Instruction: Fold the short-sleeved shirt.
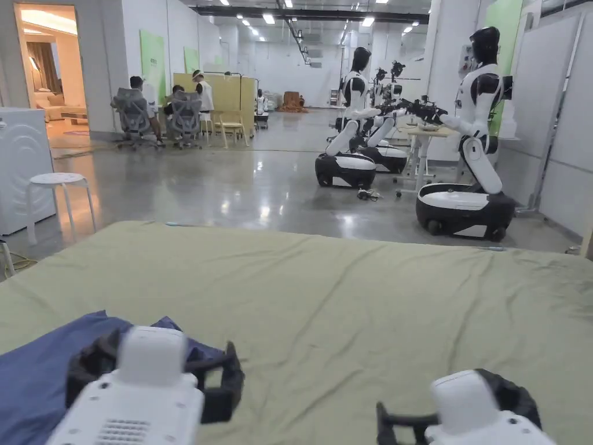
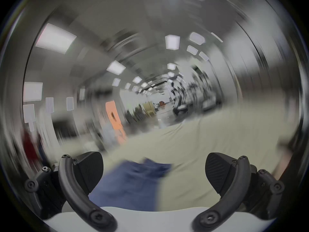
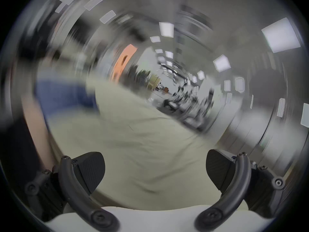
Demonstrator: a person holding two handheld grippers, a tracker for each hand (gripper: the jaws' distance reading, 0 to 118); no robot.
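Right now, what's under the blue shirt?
The blue shirt lies on a green sheet that spreads out around it. Whatever sits beneath the sheet is covered. The left hand-held gripper blocks part of the shirt.

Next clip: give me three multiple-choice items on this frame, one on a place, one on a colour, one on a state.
1. The shirt lies on the bed's:
A. near-left part
B. far-right corner
C. centre

2. The bed cover is:
A. red
B. pale green
C. black

3. The left gripper is:
A. shut on the shirt
B. open
C. shut, empty

Answers:
1 A, the head view shows it bottom left.
2 B, pale green cloth spans the bed.
3 B, its fingers stand wide apart in the left gripper view.
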